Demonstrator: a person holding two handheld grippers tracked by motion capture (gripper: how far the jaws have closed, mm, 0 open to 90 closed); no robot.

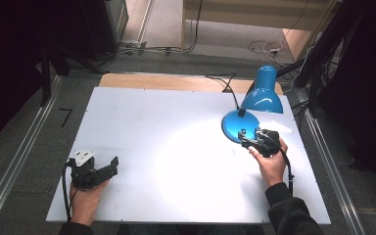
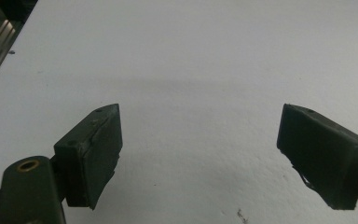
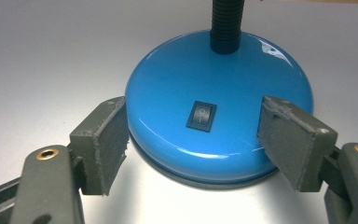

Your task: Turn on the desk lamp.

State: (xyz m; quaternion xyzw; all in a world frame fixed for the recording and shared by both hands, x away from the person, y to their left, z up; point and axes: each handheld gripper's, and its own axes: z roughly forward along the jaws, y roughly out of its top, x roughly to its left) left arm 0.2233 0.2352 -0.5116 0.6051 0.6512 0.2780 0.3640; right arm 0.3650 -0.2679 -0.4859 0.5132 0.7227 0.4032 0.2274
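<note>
A blue desk lamp stands at the table's right, its shade lit and casting a bright patch on the white board. Its round blue base carries a black rocker switch, with a black flexible neck rising behind it. My right gripper is open at the near edge of the base, its jaws straddling the front of the base on both sides. My left gripper rests open at the table's near left, with bare board between its jaws.
The white board lies on a wooden tabletop. The lamp's black cable runs off the far edge. A white sheet lies right of the lamp base. Metal rails flank both sides.
</note>
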